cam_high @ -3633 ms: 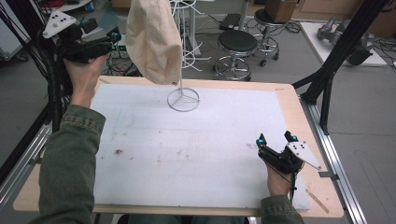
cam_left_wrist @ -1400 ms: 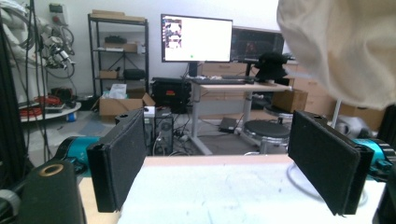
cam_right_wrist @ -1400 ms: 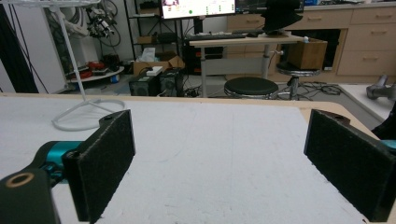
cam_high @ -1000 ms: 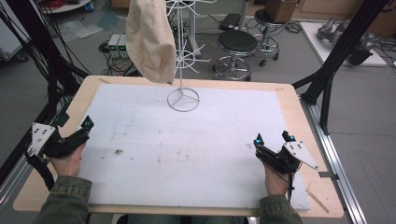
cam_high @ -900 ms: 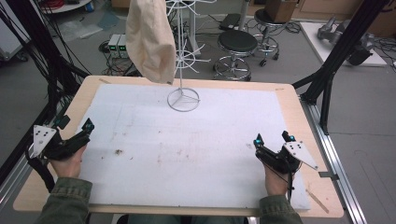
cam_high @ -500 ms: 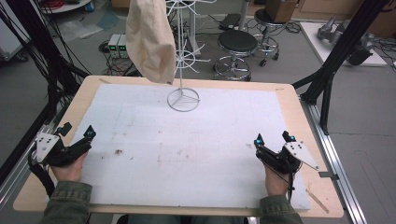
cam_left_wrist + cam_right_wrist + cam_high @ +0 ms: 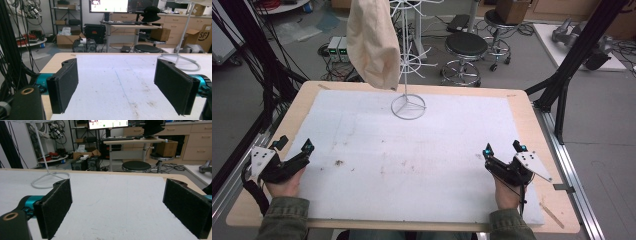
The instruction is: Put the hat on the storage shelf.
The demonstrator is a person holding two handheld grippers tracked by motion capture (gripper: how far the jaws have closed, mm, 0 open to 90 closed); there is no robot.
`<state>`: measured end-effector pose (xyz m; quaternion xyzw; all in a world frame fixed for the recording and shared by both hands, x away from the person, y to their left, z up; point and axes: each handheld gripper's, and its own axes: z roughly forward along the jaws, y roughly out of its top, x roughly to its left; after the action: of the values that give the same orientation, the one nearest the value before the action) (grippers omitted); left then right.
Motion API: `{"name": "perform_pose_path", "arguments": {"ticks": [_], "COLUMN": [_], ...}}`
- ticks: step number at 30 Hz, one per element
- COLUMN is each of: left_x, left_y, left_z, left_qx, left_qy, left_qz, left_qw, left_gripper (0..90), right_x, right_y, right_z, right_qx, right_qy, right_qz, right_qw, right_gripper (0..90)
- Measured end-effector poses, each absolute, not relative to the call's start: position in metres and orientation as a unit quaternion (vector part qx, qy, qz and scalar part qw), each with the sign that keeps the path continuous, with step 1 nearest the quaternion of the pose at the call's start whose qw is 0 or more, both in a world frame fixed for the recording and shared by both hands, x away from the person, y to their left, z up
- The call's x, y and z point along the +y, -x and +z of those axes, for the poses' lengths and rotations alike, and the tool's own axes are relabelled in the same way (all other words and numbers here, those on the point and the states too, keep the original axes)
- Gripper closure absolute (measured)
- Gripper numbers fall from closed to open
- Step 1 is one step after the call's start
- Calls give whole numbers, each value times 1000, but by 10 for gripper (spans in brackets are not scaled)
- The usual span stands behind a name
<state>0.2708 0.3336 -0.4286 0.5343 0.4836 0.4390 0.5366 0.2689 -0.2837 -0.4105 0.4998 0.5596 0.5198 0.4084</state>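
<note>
Left gripper [image 7: 294,147]: rests low at the table's near left edge, jaws spread wide, nothing between them — bare white mat shows in the gap in the left gripper view.
Right gripper [image 7: 503,148]: near the right edge of the mat, jaws also wide apart and empty.
Cream cloth bag [image 7: 373,42]: hangs from the white wire stand [image 7: 408,106] at the far middle of the table [image 7: 532,125], well apart from both grippers.
White mat [image 7: 412,155]: covers most of the table — a few dark specks near the left gripper.
</note>
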Motion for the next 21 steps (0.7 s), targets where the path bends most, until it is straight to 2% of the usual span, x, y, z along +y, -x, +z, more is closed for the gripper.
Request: {"name": "perform_pose_path", "arguments": {"ticks": [21], "left_x": [336], "left_y": [-271], "left_z": [-430], "left_qx": [486], "left_qy": [-533], "left_qz": [432], "left_qw": [541], "left_gripper": [206], "right_x": [-284], "right_y": [-270], "right_z": [-411], "right_qx": [561], "right_qy": [-501], "right_qz": [520], "right_qw": [405], "right_gripper": [79]}}
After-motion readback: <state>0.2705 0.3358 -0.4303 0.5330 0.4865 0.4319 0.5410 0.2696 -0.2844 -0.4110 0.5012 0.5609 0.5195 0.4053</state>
